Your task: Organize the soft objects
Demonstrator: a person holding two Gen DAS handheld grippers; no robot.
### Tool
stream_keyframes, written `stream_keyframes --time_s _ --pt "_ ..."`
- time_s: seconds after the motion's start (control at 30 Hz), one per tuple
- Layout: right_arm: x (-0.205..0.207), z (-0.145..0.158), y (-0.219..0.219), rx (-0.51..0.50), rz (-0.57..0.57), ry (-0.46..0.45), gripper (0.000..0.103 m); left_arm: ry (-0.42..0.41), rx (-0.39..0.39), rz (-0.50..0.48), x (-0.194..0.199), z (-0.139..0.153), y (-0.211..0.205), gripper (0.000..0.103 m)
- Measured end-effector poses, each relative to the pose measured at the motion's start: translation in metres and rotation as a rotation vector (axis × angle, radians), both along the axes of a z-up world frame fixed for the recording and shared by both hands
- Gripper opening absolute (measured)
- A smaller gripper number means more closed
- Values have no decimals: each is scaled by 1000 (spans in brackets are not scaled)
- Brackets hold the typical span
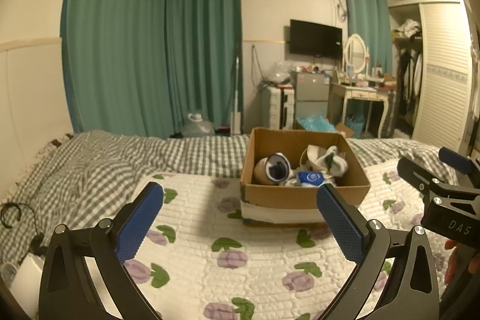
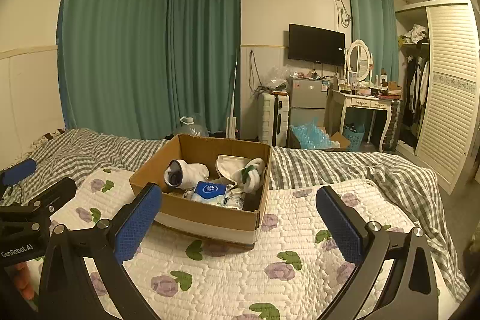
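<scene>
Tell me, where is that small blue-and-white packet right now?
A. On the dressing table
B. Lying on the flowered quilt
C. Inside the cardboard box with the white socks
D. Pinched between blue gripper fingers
C: the blue-and-white packet lies inside the cardboard box, next to the white socks.

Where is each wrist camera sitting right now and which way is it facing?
Left wrist: low over the quilt, facing the box ahead-right; own open left gripper shows, right gripper at right edge.
Right wrist: over the quilt, facing the box ahead-left; own open right gripper shows, left gripper at left edge.
Shared: box, socks, curtains, TV.
</scene>
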State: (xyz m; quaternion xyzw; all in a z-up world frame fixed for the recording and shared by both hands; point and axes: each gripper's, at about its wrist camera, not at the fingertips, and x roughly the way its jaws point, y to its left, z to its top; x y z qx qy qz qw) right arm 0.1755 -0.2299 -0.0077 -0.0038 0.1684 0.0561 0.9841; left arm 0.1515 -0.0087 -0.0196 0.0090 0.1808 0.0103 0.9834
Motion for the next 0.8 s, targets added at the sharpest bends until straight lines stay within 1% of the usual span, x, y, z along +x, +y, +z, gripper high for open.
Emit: stream_keyframes --time_s 0.8 --pt "0 -3 0 3 -1 9 103 1 4 10 -1 -1 1 103"
